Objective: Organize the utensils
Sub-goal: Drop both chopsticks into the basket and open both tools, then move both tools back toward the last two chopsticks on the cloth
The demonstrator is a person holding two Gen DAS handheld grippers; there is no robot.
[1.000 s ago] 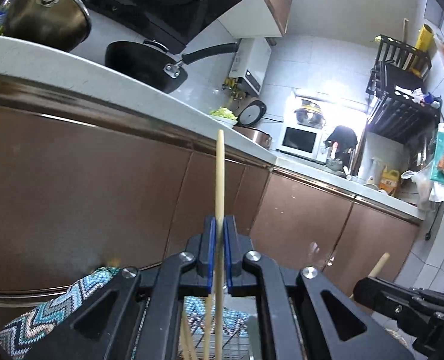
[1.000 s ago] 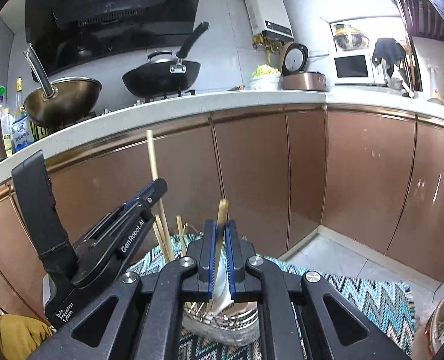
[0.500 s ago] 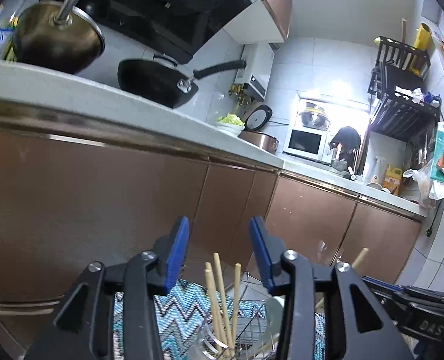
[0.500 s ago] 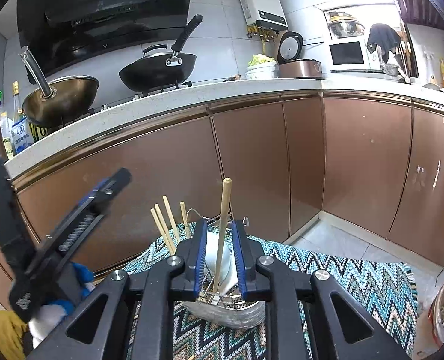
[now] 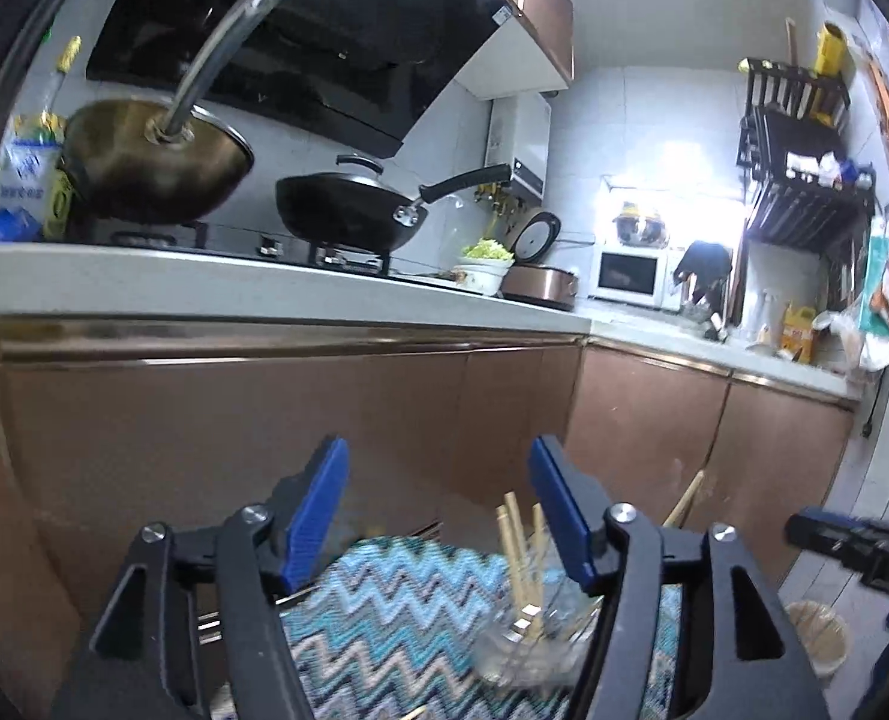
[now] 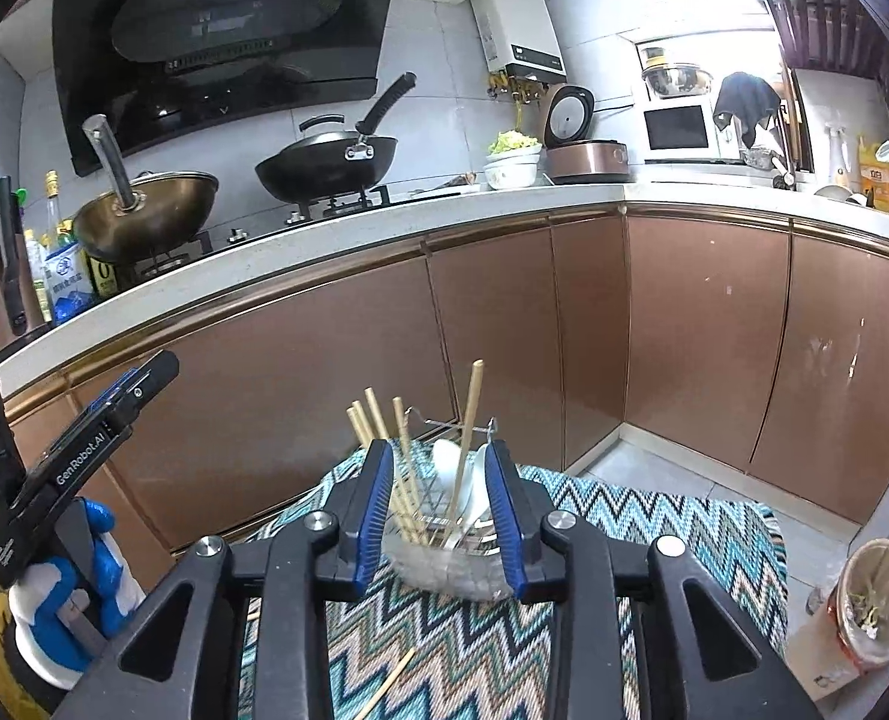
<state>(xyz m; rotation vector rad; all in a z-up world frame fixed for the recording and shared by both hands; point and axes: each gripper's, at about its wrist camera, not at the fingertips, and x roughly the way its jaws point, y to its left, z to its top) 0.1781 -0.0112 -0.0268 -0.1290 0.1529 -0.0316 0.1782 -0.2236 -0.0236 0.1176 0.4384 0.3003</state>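
Observation:
A wire utensil holder (image 6: 444, 552) stands on a zigzag mat (image 6: 654, 540) and holds several wooden chopsticks (image 6: 378, 426), a taller wooden stick (image 6: 468, 420) and white spoons (image 6: 450, 468). My right gripper (image 6: 438, 516) is open, its jaws either side of the holder, above it. My left gripper (image 5: 438, 516) is open and empty; the holder (image 5: 528, 642) shows low right between its fingers. One loose chopstick (image 6: 390, 684) lies on the mat. The left gripper also shows at the left of the right wrist view (image 6: 114, 414).
Brown cabinet doors (image 6: 702, 324) run behind under a white counter (image 6: 384, 228) with two woks (image 6: 324, 162), a rice cooker and a microwave. A cup of scraps (image 6: 876, 600) stands on the floor at right.
Both grippers opened and let go of their sticks, which now stand in the holder. Both grippers have pulled up and back from it.

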